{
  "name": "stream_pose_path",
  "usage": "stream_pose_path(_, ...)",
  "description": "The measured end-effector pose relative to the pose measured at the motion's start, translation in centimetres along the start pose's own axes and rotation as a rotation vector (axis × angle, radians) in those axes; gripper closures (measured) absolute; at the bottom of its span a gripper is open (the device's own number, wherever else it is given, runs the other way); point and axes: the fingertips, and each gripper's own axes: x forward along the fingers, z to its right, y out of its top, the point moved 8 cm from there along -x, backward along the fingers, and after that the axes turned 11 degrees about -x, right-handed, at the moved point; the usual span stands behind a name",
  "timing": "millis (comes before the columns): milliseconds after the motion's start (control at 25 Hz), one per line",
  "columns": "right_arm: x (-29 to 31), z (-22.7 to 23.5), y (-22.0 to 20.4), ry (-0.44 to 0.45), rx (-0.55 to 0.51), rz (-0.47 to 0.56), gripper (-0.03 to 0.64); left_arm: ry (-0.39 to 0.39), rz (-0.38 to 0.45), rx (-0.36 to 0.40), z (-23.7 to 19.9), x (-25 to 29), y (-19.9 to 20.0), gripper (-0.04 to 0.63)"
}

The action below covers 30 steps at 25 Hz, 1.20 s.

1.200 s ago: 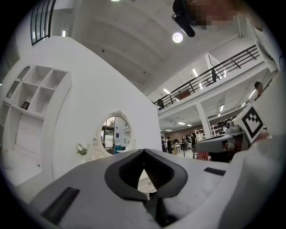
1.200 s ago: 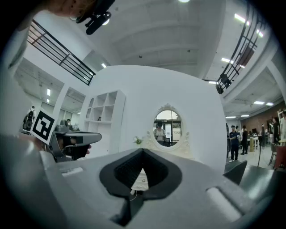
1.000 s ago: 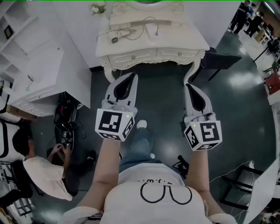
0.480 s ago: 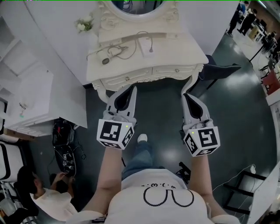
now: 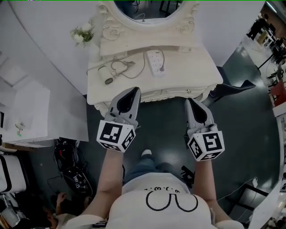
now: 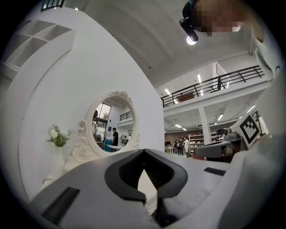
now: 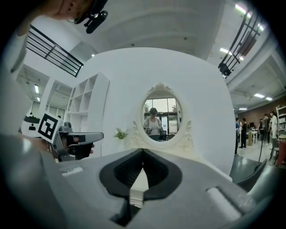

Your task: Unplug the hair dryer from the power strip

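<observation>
Both hand-held grippers are closed and empty. Left hand-held gripper (image 5: pixel 132 91) and right hand-held gripper (image 5: pixel 189 101) hover at the table's (image 5: pixel 190 76) front edge. Power strip (image 5: pixel 155 63) lies mid-table below the mirror (image 5: pixel 147 6). Small, probably the hair dryer (image 5: pixel 106 75), lies to its left, with the cord (image 5: pixel 134 68) looping between them.

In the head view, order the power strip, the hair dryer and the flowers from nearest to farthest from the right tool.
1. power strip, middle of the table, nearest the right tool.
2. hair dryer, left part of the table.
3. flowers, far left corner.
</observation>
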Motion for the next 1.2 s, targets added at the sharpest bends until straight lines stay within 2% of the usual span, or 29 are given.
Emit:
stream_pose_path(200, 3.6, 1.3, -1.5, 0.012, 0.026, -0.04, 0.615, -0.04, -0.043, -0.06, -2.4, 3.2, -1.2, 0.597)
stream_pose_path(400, 6.7, 3.7, -3.7, 0.033, 0.067, -0.068, 0.615, -0.023, -0.111, -0.085, -4.0, 6.5, -3.5, 0.597)
stream_pose_path(680, 12.9, 9.0, -5.7, 0.086, 0.08, -0.068, 0.615, 0.0, -0.135, -0.059, -6.5, 12.8, -5.3, 0.597)
stream_pose_path(1000, 21.2, 16.1, -7.5, 0.164, 0.09, -0.086, 0.615, 0.039, -0.289, -0.049, -9.3, 21.2, -8.7, 0.587)
stream_pose_path(1200, 25.2, 18.5, -9.0, 0.239, 0.1, -0.105, 0.615, 0.053, -0.398, -0.038, -10.5, 24.6, -11.2, 0.509)
